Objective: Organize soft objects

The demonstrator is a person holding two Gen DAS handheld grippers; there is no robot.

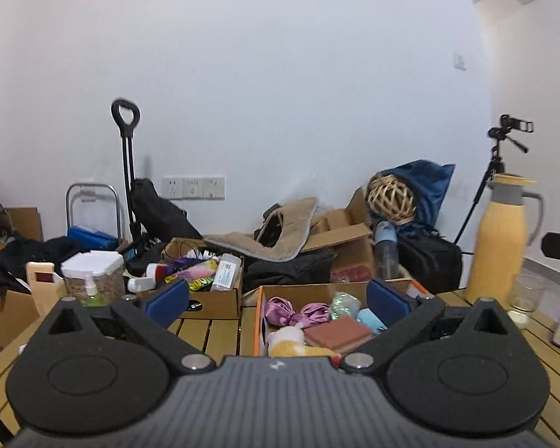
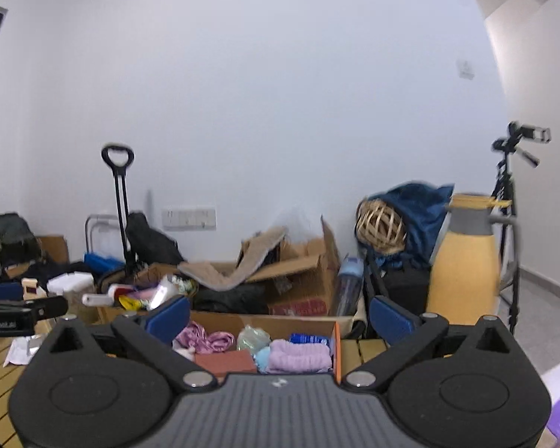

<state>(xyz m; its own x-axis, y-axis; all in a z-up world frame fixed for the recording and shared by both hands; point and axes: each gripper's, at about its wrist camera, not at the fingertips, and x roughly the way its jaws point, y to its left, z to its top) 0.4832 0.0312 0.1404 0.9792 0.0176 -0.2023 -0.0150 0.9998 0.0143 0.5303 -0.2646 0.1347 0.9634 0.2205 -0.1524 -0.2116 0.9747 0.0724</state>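
Observation:
An orange-edged cardboard box [image 1: 259, 317] sits on the slatted wooden table and holds soft things: a purple satin scrunchie [image 1: 293, 311], a glittery green pouch [image 1: 345, 304], a light blue cloth [image 1: 369, 319], a red-brown pad [image 1: 336, 332] and a white and yellow plush [image 1: 289, 341]. In the right wrist view the same box [image 2: 336, 347] also shows a folded lilac towel [image 2: 298, 354]. My left gripper [image 1: 278, 298] is open and empty above the box's near side. My right gripper [image 2: 280, 317] is open and empty above the box.
A yellow thermos jug [image 1: 498, 246] and a glass [image 1: 524, 295] stand at the right on the table. A second cardboard box [image 1: 212, 298] of bottles and packets sits at the left. Bags, boxes, a wicker ball [image 1: 390, 198] and a tripod [image 1: 492, 171] crowd the floor behind.

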